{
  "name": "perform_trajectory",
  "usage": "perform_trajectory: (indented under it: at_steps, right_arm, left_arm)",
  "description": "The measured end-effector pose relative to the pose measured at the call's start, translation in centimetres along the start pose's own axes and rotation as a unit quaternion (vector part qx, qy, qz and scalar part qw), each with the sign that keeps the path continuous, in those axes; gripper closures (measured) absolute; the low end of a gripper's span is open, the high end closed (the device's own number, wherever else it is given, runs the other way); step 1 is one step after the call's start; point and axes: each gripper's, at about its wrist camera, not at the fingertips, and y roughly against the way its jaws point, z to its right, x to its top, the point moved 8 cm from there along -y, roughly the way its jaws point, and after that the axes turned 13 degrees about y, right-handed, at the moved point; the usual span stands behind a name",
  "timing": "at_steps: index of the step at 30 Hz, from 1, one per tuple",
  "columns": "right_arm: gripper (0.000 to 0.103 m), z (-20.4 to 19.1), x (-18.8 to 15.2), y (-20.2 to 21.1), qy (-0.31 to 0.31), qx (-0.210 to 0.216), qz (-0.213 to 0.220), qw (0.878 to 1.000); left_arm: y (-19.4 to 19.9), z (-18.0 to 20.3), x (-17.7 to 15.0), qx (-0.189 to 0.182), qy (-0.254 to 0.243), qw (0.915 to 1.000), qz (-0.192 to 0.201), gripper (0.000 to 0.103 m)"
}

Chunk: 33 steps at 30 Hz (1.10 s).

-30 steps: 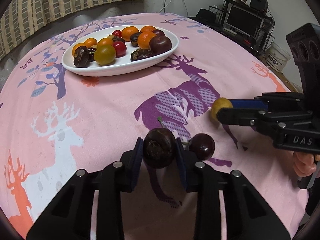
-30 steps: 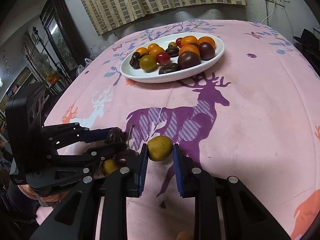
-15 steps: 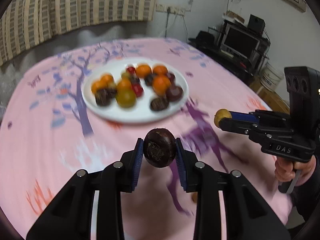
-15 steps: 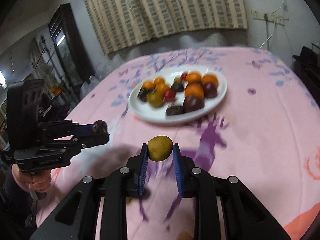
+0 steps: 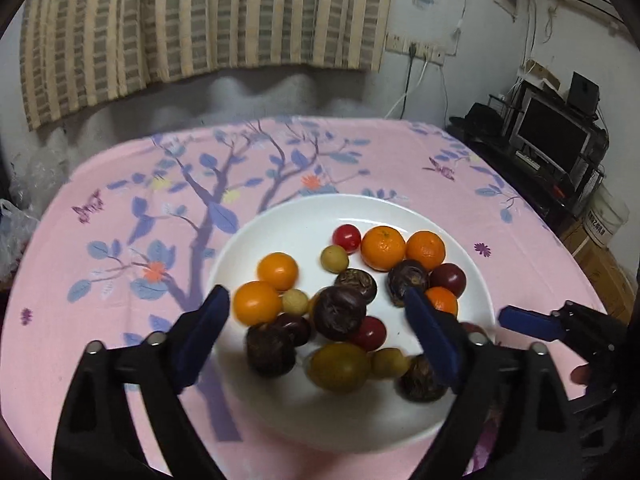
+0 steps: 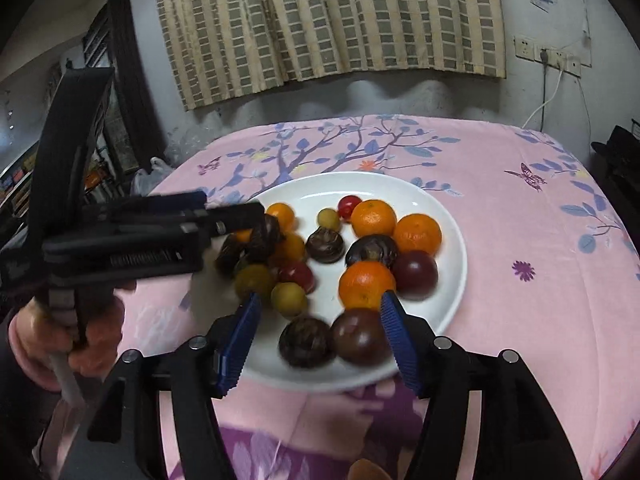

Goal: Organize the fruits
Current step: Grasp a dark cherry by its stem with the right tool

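Both claws released; dark fruit [image 5: 338, 312] lies between left claw [image 5: 320, 320] fingers on plate [image 5: 304, 216]

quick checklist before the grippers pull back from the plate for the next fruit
1. Left gripper open and empty: ok, jaws spread wide, nothing between them.
2. Right gripper open and empty: ok, jaws apart, no fruit clamped.
3. Dark wrinkled fruit inside the white plate: ok, though it sits on top of other fruit and might roll.
4. Small yellow-green fruit inside the plate: ok, resting near the front of the pile.
5. Fruit near the plate's front rim: cannot tell if settled; the two dark ones look blurred.
6. More fruit left on the pink tablecloth: cannot tell; an orange-brown shape at the bottom edge is cut off.
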Motion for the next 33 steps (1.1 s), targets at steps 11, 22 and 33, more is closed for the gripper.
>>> perform_trajectory:
  at_steps: [11,22,33]
  right_arm:
    - [0.028,-4.0,-6.4,4.5,0.028,-0.031,-0.043,0.998]
    - [0.019,-6.7,-10.3,7.0,0.024,0.000,-0.042,0.999]
    - [0.050,-8.7,-12.8,5.8,0.031,0.036,-0.083,0.995]
  left_arm:
    - [8.5,-2.8,-9.2,-0.004,0.015,0.9993,-0.033,0.008]
    - [13.6,-1.6,-18.1,-0.008,0.025,0.9994,-0.024,0.008]
    - [14.7,-0.5,-21.8,-0.007,0.009,0.9996,-0.026,0.008]
